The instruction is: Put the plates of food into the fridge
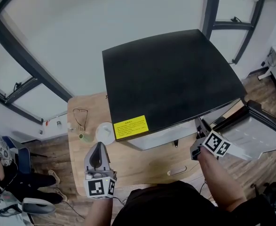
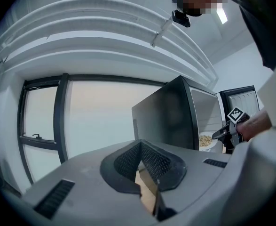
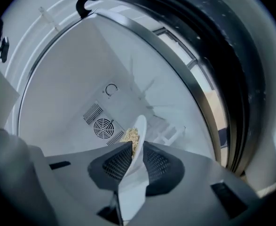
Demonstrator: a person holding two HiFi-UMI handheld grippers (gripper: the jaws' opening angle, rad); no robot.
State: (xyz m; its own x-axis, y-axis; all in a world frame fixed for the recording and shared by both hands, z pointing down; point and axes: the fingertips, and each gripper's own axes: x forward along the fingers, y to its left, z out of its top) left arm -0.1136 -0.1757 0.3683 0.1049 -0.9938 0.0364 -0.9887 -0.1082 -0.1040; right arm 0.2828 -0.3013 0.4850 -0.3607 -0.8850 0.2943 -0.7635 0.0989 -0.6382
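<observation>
Head view, looking down: a black-topped fridge [image 1: 166,74] stands on a wooden worktop [image 1: 138,166], and its door [image 1: 262,131] hangs open at the right edge of the frame.

My right claw [image 3: 137,144] reaches into the fridge opening at centre right. In the right gripper view it is clamped on a white plate [image 3: 140,124]. The rim runs edge-on down the middle of the frame, with one pad against each face. The food [image 3: 130,136], pale and crumbly, sits just past the left pad. The plate is already inside the cabinet. It stretches straight ahead of the claw, up the frame, towards the round fan grille [image 3: 102,126] on the back wall.

The left gripper view shows the plate small at centre right, level, in the fridge mouth.

My left claw [image 2: 140,144] is closed with nothing in it. It hovers over the worktop at lower left of the head view, well apart from the fridge.

A second white dish [image 1: 105,132] lies on the worktop just left of the fridge, above the left claw in the frame. I cannot tell whether it holds food.

As I judge it, the next move belongs to the right claw alone: set the plate down, let go, and draw back along the plate's own line.
</observation>
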